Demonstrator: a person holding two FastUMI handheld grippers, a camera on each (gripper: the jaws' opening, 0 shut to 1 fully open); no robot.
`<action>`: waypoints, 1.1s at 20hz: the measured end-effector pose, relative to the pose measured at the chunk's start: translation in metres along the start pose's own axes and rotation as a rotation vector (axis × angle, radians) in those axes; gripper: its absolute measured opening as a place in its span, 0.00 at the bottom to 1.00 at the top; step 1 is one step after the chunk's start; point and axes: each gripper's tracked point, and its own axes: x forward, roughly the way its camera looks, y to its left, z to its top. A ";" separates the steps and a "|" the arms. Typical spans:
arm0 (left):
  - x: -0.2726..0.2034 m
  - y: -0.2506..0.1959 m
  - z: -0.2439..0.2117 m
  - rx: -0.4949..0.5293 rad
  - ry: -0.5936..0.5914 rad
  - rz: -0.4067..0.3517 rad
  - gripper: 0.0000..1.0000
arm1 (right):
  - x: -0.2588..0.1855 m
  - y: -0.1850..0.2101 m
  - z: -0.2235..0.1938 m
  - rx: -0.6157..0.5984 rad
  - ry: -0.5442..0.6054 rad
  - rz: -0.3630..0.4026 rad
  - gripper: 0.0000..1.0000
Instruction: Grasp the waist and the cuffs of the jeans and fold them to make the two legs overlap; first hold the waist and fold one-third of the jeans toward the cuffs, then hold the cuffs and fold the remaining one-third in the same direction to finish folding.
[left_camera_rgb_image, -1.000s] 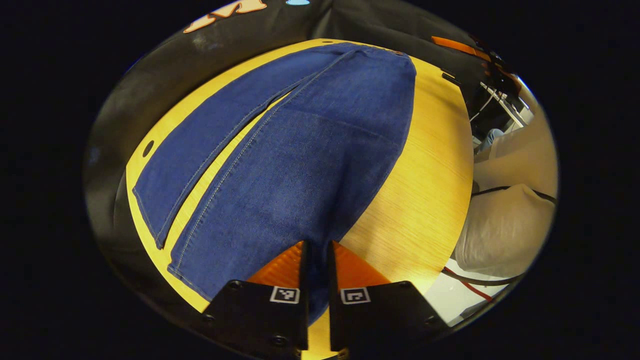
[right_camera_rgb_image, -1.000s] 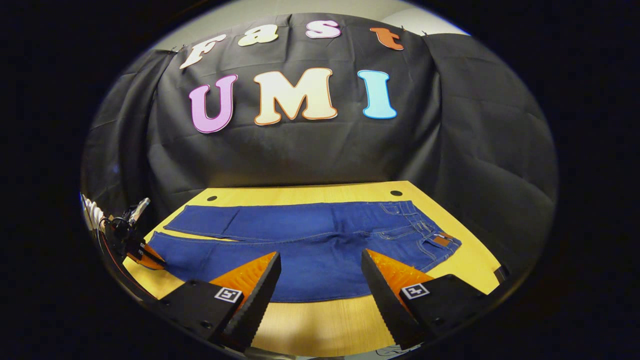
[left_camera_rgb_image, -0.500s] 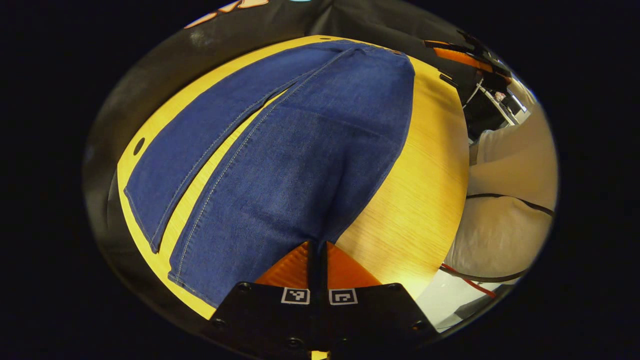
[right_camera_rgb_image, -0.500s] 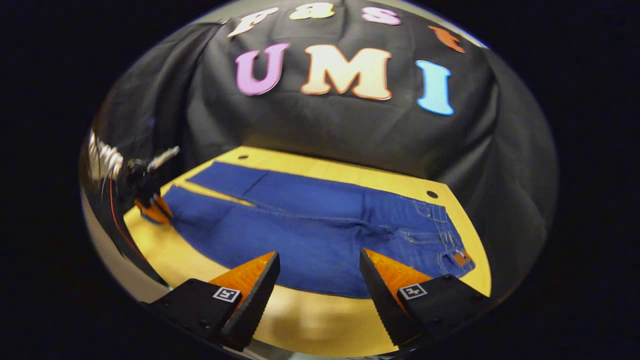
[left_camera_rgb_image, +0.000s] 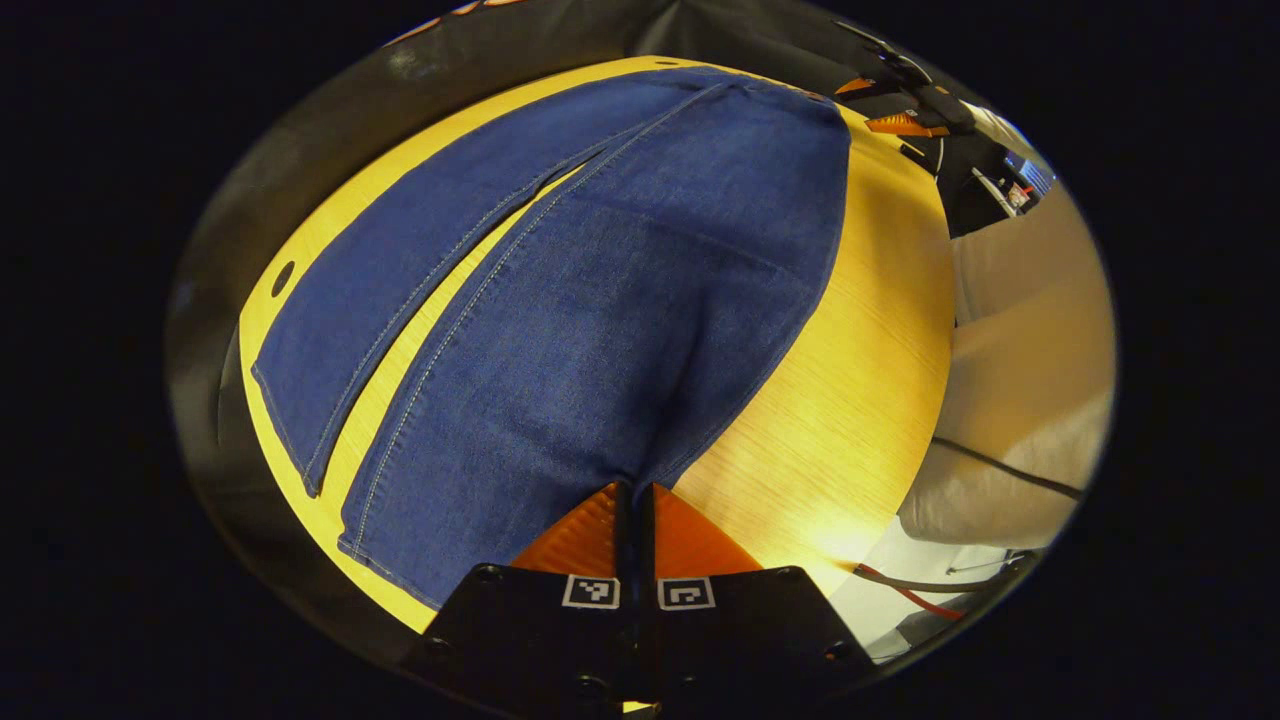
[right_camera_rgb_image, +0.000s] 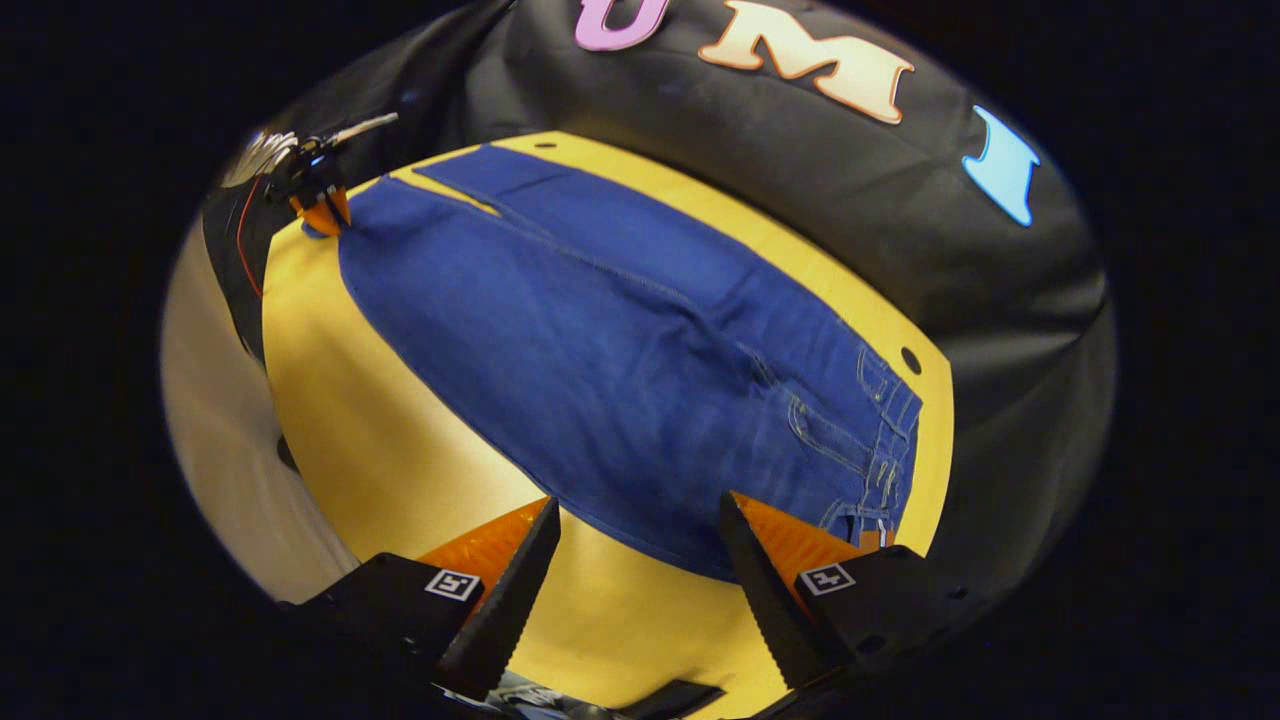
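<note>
Lying flat and full-length on the table (right_camera_rgb_image: 340, 420), the jeans (right_camera_rgb_image: 600, 340) stretch from one end edge to the other, legs slightly parted, with a sliver of bare wood showing between them toward the cuffs.

The near leg (left_camera_rgb_image: 600, 330) runs along the table's front edge; the far leg (left_camera_rgb_image: 400, 270) lies beside it toward the back edge. The waist (right_camera_rgb_image: 885, 450), with its pockets and belt loops, sits at the end near the right gripper (right_camera_rgb_image: 640, 545).

The left gripper (left_camera_rgb_image: 632, 500) is closed on the near leg's cuff at the front corner, both fingers pressed together with denim pinched between them. In the right gripper view it appears small at the far end of the table, on that same cuff.

The right gripper hovers with its jaws wide apart over the front edge, near the waist, holding nothing.

Denim like this looks soft but fairly heavy: it should drape and sag when lifted, not slip, and will drag on the wood. For the leg-over-leg fold, the firmest holds are judged to be the thick waistband corner and the hemmed cuff, lifted together.
</note>
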 end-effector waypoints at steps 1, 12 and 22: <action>0.001 -0.001 0.000 -0.005 0.009 0.007 0.00 | 0.005 -0.005 -0.008 0.000 0.021 0.020 1.00; 0.001 -0.003 0.001 -0.051 0.050 0.043 0.00 | 0.041 -0.005 -0.035 -0.007 0.136 0.201 1.00; 0.003 -0.002 0.001 -0.071 0.071 0.063 0.00 | 0.048 -0.018 -0.034 0.018 0.126 0.215 0.78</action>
